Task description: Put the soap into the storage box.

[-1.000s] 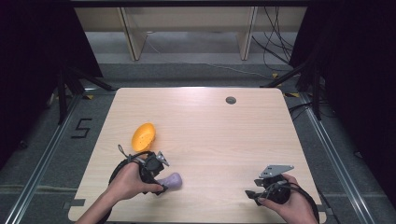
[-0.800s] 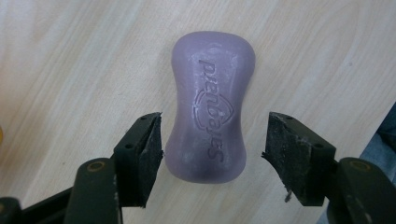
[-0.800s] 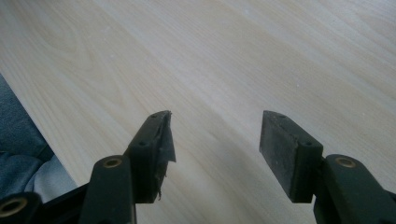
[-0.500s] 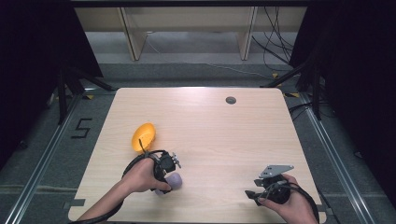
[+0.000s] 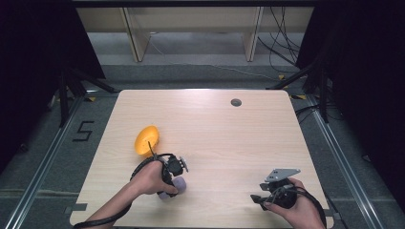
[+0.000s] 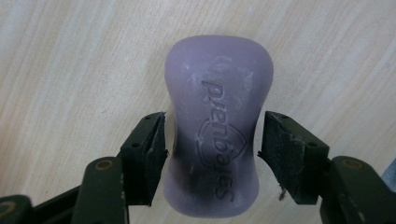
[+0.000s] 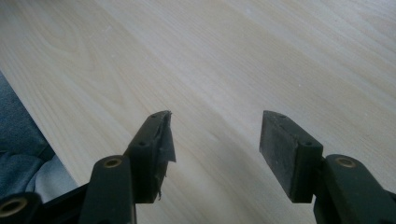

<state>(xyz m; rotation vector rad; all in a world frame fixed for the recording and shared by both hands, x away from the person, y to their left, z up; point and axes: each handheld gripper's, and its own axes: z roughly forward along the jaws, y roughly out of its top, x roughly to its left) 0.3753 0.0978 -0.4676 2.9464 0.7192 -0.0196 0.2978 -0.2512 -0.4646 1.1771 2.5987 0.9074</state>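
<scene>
A purple bar of soap [image 6: 217, 140] with embossed lettering lies flat on the wooden table [image 5: 224, 138]. My left gripper [image 6: 214, 154] points down over it, open, with one jaw on each side of the bar's narrow waist and only slim gaps between pads and soap. From the high view the soap [image 5: 178, 184] peeks out under the left gripper [image 5: 172, 180] near the table's front left. My right gripper [image 7: 215, 144] stands open with nothing between its jaws; in the high view the right gripper [image 5: 258, 198] rests low at the front right.
An orange bowl [image 5: 146, 139] lies tipped on the table behind and to the left of the left hand. A small dark round spot [image 5: 236, 102] marks the table's far side. The table's near edge [image 7: 42, 140] runs close to the right gripper.
My left hand and gripper have shifted to the right and come down over the soap, which has stayed in place. The right gripper has not moved.
</scene>
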